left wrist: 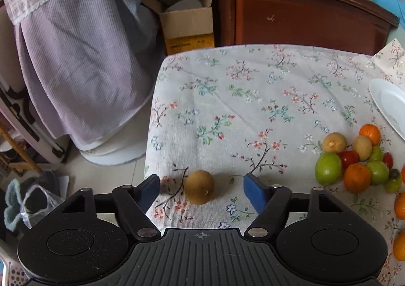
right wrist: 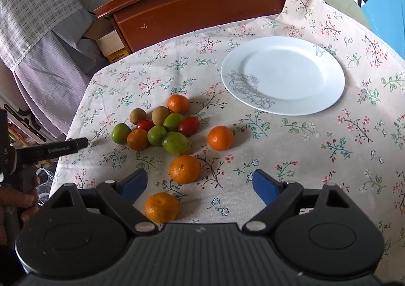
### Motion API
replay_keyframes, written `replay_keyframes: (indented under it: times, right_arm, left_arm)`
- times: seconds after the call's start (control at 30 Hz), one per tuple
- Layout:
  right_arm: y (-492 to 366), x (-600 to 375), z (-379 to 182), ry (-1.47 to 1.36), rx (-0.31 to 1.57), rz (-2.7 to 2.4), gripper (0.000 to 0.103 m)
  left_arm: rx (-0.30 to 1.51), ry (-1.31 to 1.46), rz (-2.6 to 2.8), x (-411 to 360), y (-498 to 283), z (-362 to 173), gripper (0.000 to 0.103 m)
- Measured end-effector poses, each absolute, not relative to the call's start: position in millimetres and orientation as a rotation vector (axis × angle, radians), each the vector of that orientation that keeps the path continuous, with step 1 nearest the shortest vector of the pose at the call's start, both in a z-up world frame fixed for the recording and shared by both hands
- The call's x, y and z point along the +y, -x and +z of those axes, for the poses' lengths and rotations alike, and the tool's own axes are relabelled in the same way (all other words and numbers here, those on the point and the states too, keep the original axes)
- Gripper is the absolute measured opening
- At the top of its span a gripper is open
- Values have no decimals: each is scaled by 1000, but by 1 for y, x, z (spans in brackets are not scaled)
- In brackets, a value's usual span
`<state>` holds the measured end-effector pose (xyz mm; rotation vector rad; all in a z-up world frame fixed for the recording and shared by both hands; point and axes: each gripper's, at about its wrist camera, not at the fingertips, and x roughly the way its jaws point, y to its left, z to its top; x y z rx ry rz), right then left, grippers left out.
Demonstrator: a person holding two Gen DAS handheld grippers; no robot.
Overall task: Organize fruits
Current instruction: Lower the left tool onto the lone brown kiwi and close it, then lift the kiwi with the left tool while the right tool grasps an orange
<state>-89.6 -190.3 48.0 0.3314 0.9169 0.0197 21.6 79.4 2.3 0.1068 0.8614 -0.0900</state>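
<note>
While straddling a lone kiwi (left wrist: 199, 190) with a gap either side, left tongs (left wrist: 201, 190) gape — right tongs (right wrist: 200, 186) likewise wide, bracketing a mandarin (right wrist: 184, 169), empty plate (right wrist: 283, 74) waiting far right.

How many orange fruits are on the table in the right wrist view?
5. One behind the fruit pile, one at the pile's front left, one alone to its right, one nearer the camera, one nearest. None seems hidden.

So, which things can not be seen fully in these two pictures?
- Plate: left wrist view, cut off by the right edge.
- Two oranges: left wrist view, cut off by the right edge.
- Cardboard box: right wrist view, partly hidden behind the table.
- Nearest orange: right wrist view, bottom hidden by the right gripper.
</note>
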Motion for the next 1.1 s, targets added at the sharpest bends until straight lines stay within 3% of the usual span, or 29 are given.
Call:
replay_keyframes:
  times: [0.17, 0.33, 0.47, 0.6, 1.1]
  right_arm:
    - [90, -191, 44, -350, 929, 25, 88]
    - [90, -187, 43, -345, 933, 37, 86]
    - [91, -185, 42, -345, 934, 48, 81]
    - [94, -184, 43, -342, 926, 75, 76]
    - [121, -162, 27, -297, 915, 202, 69]
  left_arm:
    - [858, -76, -88, 84, -22, 1, 70]
    - [842, -89, -99, 82, -22, 0, 55]
    - [831, -89, -106, 82, -21, 1, 34]
    - [828, -95, -126, 80, -17, 2, 25]
    - [834, -48, -282, 52, 11, 9, 23]
